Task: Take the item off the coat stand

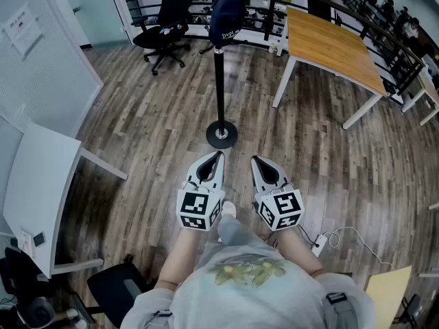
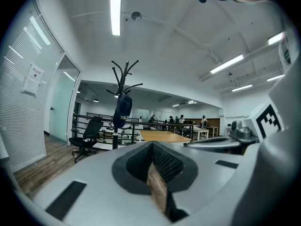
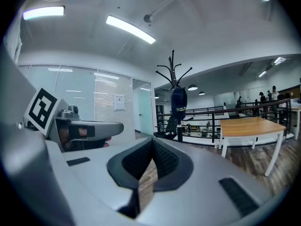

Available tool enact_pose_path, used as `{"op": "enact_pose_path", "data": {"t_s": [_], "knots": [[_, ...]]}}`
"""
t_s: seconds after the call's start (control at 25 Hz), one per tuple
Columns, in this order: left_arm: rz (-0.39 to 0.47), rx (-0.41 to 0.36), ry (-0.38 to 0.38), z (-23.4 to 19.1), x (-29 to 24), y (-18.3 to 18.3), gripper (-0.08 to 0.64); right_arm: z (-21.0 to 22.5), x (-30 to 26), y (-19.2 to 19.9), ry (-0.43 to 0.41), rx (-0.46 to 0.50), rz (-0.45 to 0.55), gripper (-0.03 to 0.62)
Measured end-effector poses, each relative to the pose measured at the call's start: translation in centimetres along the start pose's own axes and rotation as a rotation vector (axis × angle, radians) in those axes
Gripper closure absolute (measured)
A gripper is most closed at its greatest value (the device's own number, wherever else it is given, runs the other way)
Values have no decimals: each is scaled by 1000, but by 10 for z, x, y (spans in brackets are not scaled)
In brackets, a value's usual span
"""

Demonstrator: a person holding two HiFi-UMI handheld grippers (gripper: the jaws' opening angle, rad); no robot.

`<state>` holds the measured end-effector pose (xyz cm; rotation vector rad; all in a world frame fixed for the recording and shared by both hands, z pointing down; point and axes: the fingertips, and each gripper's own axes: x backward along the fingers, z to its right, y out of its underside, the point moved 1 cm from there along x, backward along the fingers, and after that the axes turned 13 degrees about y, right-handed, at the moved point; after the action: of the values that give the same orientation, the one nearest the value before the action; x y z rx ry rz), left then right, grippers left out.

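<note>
Dark blue item hangs high on the coat stand, long axis vertical along the pole, straight ahead of both tongs and well apart from them. Left tongs line up almost with the pole and look slightly nearer; right tongs sit just beside them. Both are pressed together and empty. Open floor around the base; office chair and wooden table flank the stand further back.

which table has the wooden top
The table at upper right in the head view, beside the coat stand: tan wood top, white legs. The left table's top is plain white.
</note>
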<state>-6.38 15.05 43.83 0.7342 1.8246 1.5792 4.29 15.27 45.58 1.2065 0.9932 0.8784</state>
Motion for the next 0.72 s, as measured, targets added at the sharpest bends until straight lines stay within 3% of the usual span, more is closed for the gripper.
{"op": "enact_pose_path", "data": {"t_s": [0.12,0.24,0.72], "knots": [[-10,-18,36,-3,-9,4,543,4,-14,10,1,32,-30,583],[-16,-8,20,-25,-16,6,543,5,-33,12,4,36,-38,583],[11,-36,-7,-105,-73,-31,543,33,-127,-27,34,21,34,583]]}}
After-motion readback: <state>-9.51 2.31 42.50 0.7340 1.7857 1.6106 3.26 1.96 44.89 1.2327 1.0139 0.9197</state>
